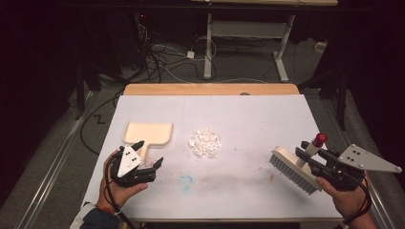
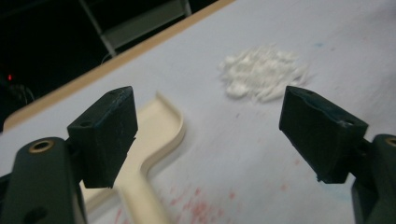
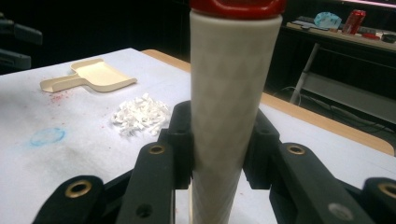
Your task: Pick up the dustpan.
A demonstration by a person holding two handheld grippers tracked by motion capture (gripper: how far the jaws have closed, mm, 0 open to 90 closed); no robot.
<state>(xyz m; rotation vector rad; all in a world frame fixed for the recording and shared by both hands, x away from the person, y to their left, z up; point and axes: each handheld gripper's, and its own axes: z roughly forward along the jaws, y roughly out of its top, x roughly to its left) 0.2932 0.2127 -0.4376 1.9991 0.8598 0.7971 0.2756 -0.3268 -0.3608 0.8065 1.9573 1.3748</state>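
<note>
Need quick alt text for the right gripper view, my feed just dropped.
The right tongs clamp a cream brush handle with a red cap, upright in the foreground. Behind on the white table lie a pile of white scraps and a cream dustpan.

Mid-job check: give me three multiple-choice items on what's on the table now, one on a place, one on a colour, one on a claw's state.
1. Where does the pile of white scraps lie?
A. inside the dustpan
B. on the table between dustpan and brush
C. under the brush

2. What colour is the cap on the brush handle?
A. red
B. green
C. yellow

3. How is the left claw?
A. shut on the dustpan handle
B. shut on nothing
C. open, holding nothing

Answers:
1 B: in the high view the pile sits on the white table, right of the dustpan and left of the brush.
2 A: the right gripper view shows a red cap topping the cream handle.
3 C: the left gripper view shows its jaws wide apart over the dustpan handle, gripping nothing; the right claw is the one clamped on the brush.
</note>
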